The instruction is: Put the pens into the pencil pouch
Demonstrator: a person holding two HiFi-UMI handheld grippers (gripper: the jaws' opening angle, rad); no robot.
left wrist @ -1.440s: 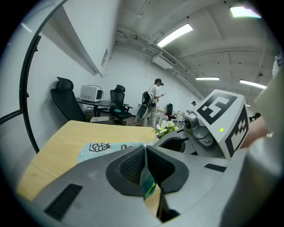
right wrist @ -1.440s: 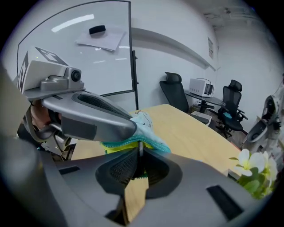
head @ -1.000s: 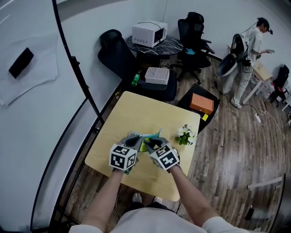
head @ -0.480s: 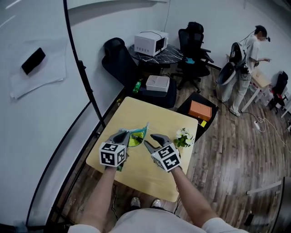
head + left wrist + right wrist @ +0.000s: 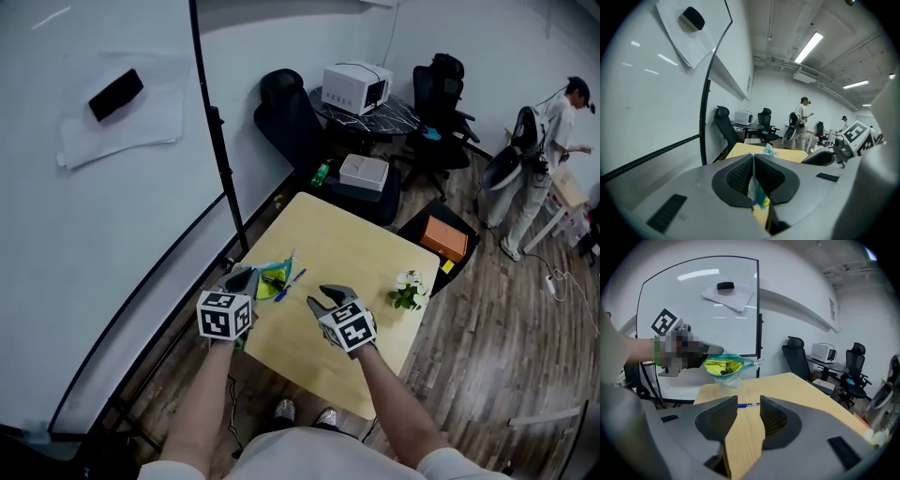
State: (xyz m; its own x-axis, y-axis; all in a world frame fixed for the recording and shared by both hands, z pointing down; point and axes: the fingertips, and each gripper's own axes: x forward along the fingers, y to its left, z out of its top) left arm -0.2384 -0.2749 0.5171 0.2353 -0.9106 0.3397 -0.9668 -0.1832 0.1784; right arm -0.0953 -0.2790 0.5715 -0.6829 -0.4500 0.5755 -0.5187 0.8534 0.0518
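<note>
**Head view**
- Bench [image 5: 356, 248]: pale wood, centre of frame.
- Left tool [image 5: 247, 279]: at the bench's left edge, clamped on the rim of the pencil pouch [image 5: 272, 281].
- Blue pen [image 5: 291, 282]: lies on the bench just right of the pouch.
- Right tool [image 5: 328, 297]: lower centre, jaws parted, holding nothing, near the pen but apart from it.
- Flower sprig [image 5: 409, 289]: at the bench's right edge.

**Left gripper view**
- Pads are pressed together on thin pouch fabric, clear and teal, with yellow showing below.
- Right tool stands at the right of the frame.

**Right gripper view**
- Jaws stand apart with only bare bench between them.
- Pen lies crosswise just beyond the tips.
- Pouch is at upper left of centre, zip open, with a yellow lining and dark items inside.
</note>
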